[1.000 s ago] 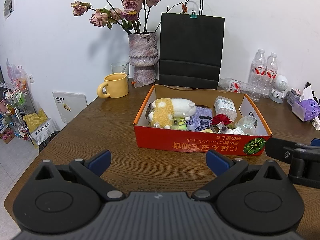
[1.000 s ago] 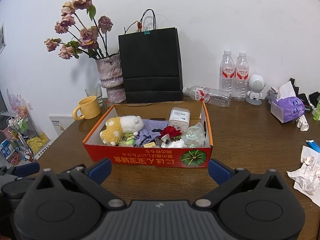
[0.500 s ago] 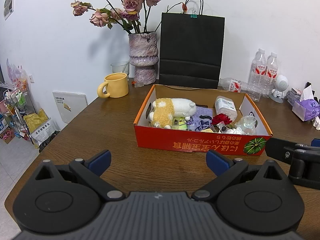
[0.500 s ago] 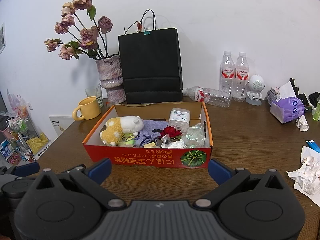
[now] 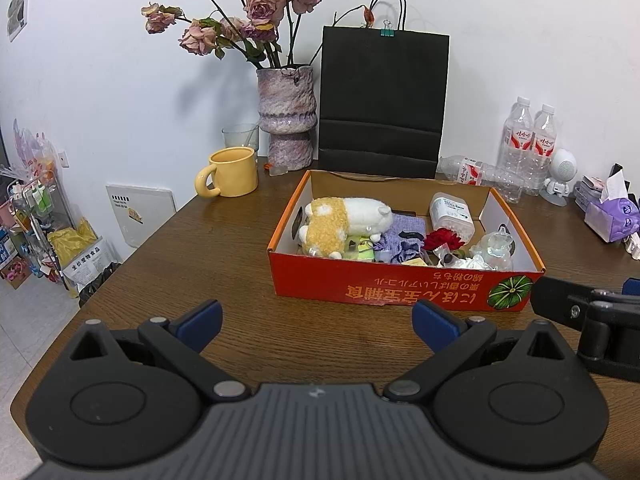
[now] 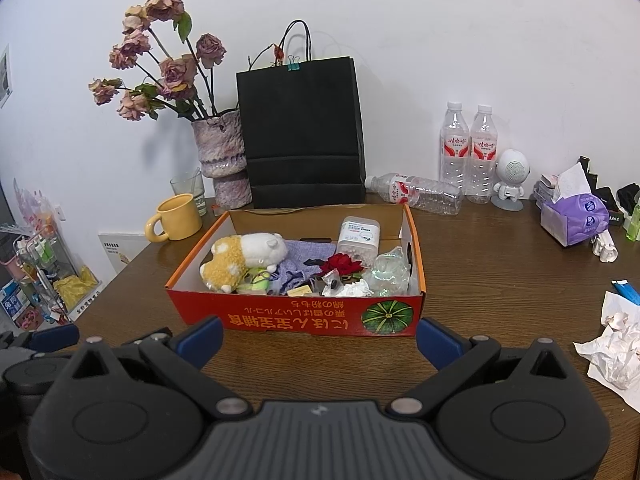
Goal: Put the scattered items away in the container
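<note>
An orange cardboard box (image 5: 384, 286) (image 6: 280, 318) sits mid-table. Inside lie a yellow-and-white plush toy (image 5: 340, 222) (image 6: 240, 256), a purple cloth (image 5: 404, 228), a red flower (image 5: 442, 238) (image 6: 340, 264), a white lidded jar (image 5: 452, 214) (image 6: 358, 236) and a clear plastic piece (image 6: 390, 270). My left gripper (image 5: 316, 320) hovers in front of the box, open and empty. My right gripper (image 6: 320, 334) is also open and empty before the box. Each gripper shows at the edge of the other's view.
Behind the box stand a yellow mug (image 5: 230, 172), a vase of dried roses (image 5: 286, 116), a black paper bag (image 5: 382, 98) and water bottles (image 6: 468, 152). A purple tissue pack (image 6: 574, 218) and crumpled paper (image 6: 612, 354) lie on the right. The table's left edge is near.
</note>
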